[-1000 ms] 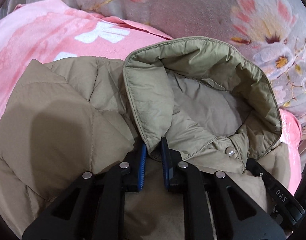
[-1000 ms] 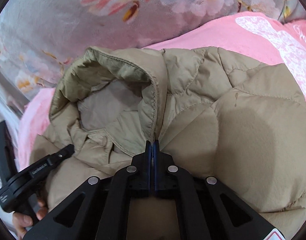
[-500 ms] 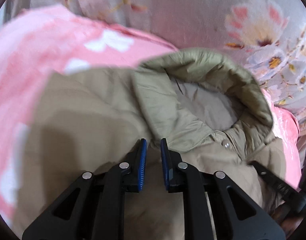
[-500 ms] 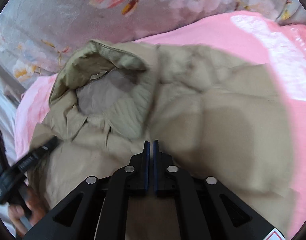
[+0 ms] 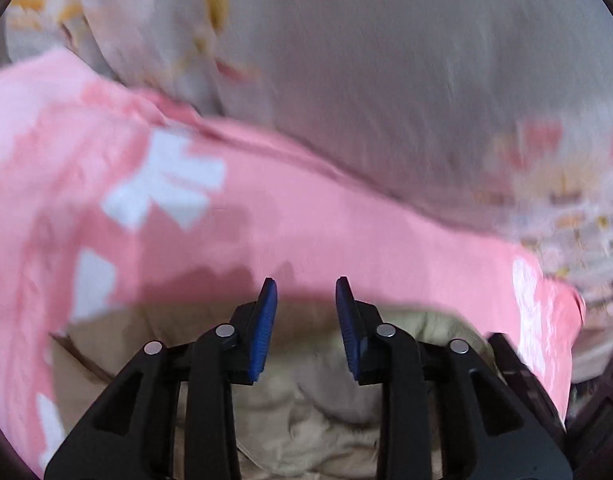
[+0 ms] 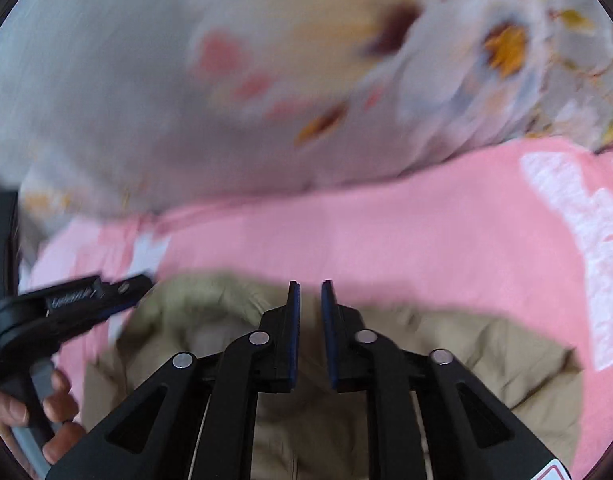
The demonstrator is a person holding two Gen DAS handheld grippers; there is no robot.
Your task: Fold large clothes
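A khaki quilted jacket [image 5: 314,420] lies on the pink blanket [image 5: 306,232], low in both wrist views and partly hidden behind the gripper bodies. My left gripper [image 5: 305,300] hangs above the jacket's far edge; its jaws are opening and nothing is between the blue pads. In the right wrist view the jacket [image 6: 486,360] spreads below my right gripper [image 6: 309,304], whose jaws are opening to a narrow gap with nothing in it. The left gripper [image 6: 118,292] shows at the left of that view, held by a hand [image 6: 54,412]. Both views are blurred.
A grey floral quilt [image 5: 386,80] is bunched up behind the pink blanket, filling the top of both views; it shows as a blur [image 6: 186,100] in the right wrist view. White patterns mark the blanket [image 6: 586,260].
Both grippers have let go of the jacket's collar folds and lifted away from it. The jacket has slid to the bottom of both views. The left jaws stand wider apart, the right jaws have parted.
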